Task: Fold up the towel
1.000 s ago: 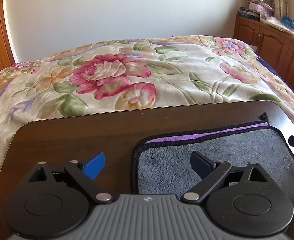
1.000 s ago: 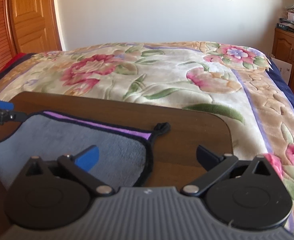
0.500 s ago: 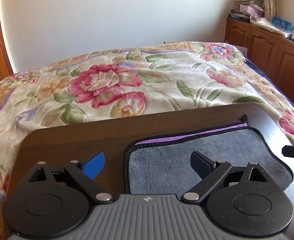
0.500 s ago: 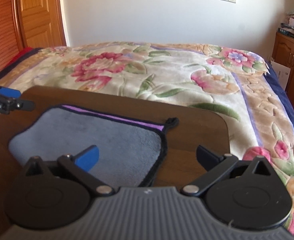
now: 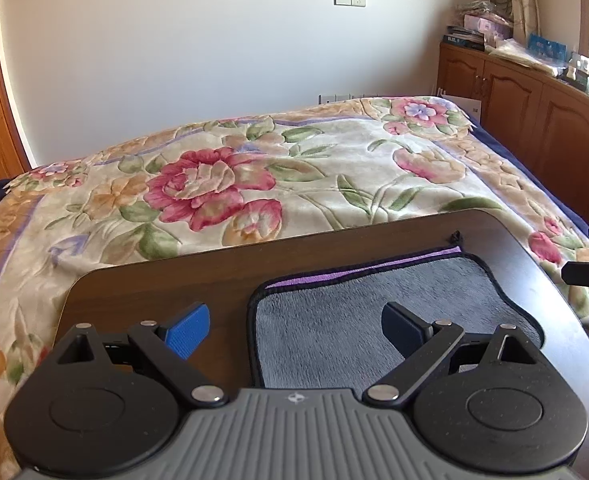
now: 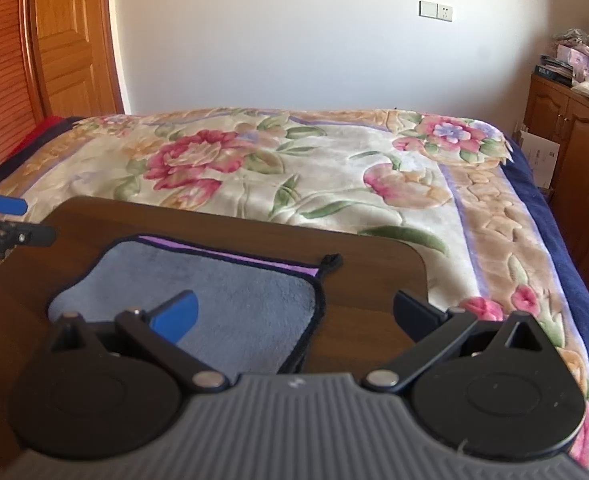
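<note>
The towel [image 5: 378,312] is laid flat on the table [image 5: 166,292], toward its right half, with the bed [image 5: 254,176] behind and cabinets [image 5: 534,120] at far right.

Plush towel [image 5: 358,312], glossy wood table [image 5: 174,288]

Towel [image 5: 350,320] on dark wooden table [image 5: 166,292]

The left gripper [image 5: 296,326] is held low and level, its jaws spread wide with nothing between them. The right gripper [image 6: 294,314] sits alongside at much the same height, jaws equally wide and empty.
</note>
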Demonstrator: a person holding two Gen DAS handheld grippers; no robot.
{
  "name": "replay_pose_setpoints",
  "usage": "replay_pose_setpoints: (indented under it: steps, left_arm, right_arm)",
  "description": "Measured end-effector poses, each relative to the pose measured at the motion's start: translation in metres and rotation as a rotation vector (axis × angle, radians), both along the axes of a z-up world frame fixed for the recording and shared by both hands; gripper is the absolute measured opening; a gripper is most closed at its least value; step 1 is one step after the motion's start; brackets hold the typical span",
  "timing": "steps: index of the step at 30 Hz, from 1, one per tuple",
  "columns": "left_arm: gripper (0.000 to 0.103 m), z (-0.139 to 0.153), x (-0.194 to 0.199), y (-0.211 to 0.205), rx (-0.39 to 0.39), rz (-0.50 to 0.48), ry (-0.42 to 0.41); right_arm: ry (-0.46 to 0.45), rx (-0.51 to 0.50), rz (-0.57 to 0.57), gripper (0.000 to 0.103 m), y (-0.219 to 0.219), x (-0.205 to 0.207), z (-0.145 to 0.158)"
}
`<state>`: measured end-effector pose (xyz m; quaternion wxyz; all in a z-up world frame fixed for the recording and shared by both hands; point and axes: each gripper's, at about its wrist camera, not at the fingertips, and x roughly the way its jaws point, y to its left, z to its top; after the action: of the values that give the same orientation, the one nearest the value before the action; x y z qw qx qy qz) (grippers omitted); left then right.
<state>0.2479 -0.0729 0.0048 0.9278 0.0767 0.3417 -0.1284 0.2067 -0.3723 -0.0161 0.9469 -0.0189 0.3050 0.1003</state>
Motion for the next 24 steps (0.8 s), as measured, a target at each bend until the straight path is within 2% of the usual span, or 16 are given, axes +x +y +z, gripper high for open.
replay_pose_setpoints:
  steps: [11, 24]
  left_arm:
    - [0.092, 0.016, -0.042, 0.004, -0.008, -0.006, -0.012]
    - [0.092, 0.048, -0.096, 0.002, -0.017, -0.047, -0.047]
  right_arm:
    - [-0.018, -0.017, 0.008, 0.103, 0.007, -0.036, 0.023]
    - [-0.06, -0.023, 0.019, 0.103, 0.018, -0.082, 0.05]
